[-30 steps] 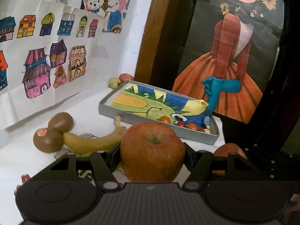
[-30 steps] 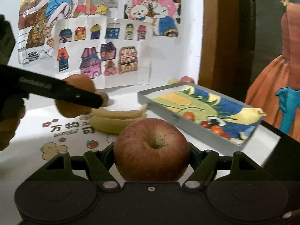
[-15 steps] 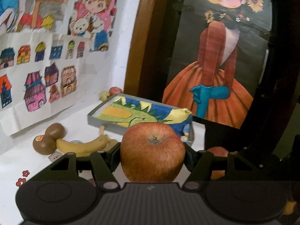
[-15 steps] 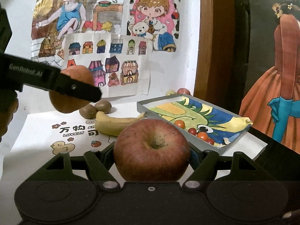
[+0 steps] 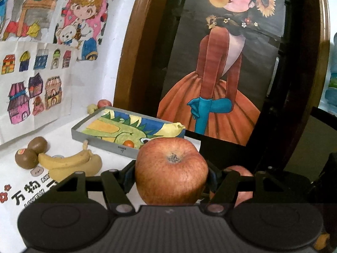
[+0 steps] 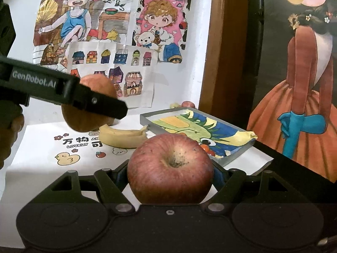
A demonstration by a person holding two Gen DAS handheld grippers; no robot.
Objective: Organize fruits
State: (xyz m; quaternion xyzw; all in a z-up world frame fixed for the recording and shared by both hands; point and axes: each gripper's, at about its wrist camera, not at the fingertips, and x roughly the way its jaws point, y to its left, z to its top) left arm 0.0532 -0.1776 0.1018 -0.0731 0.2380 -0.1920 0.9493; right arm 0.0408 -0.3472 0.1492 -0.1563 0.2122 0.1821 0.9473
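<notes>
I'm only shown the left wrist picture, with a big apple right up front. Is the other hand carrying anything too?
Observer: Yes. The right gripper is shut on a second apple.
Operator: Is my apple sitting on the table?
Observer: No. Seen from the right wrist, the left gripper holds your apple lifted above the mat.
Operator: Anything on that mat I'm missing?
Observer: A yellow duck is printed near its front edge.

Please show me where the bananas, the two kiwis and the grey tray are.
bananas point(image 5: 69, 164), left wrist view, middle of the front banana.
kiwis point(image 5: 26, 158), left wrist view, the stickered one.
grey tray point(image 5: 101, 143), left wrist view, near wall.
</notes>
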